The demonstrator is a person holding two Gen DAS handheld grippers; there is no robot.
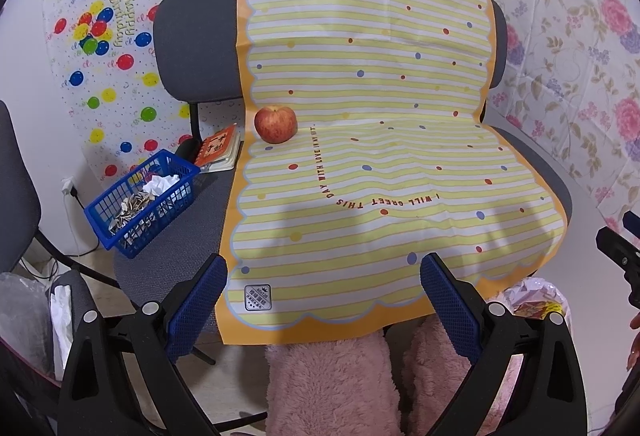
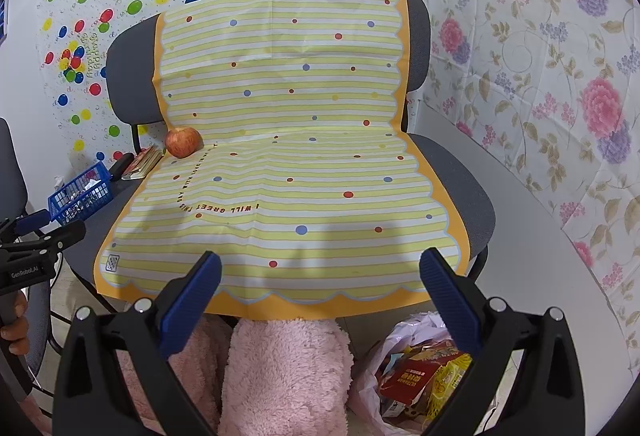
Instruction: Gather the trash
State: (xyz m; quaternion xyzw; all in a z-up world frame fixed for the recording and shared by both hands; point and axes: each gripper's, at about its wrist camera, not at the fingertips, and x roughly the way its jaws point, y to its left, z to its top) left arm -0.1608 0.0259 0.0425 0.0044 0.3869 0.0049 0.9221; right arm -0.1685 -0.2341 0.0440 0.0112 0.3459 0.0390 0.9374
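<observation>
Both grippers, left (image 1: 324,276) & right (image 2: 320,272), are hovering w/ fingers spread, holding nothing. Trash is sitting in the blue basket (image 1: 120,232) left of the apple (image 1: 275,124); I'd be approaching its rim low, gripping w/o tipping.

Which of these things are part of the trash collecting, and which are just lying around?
Part of the job: blue basket holding crumpled paper and seed shells; trash bag on the floor.

Just lying about: apple, notebook, striped cloth.
</observation>
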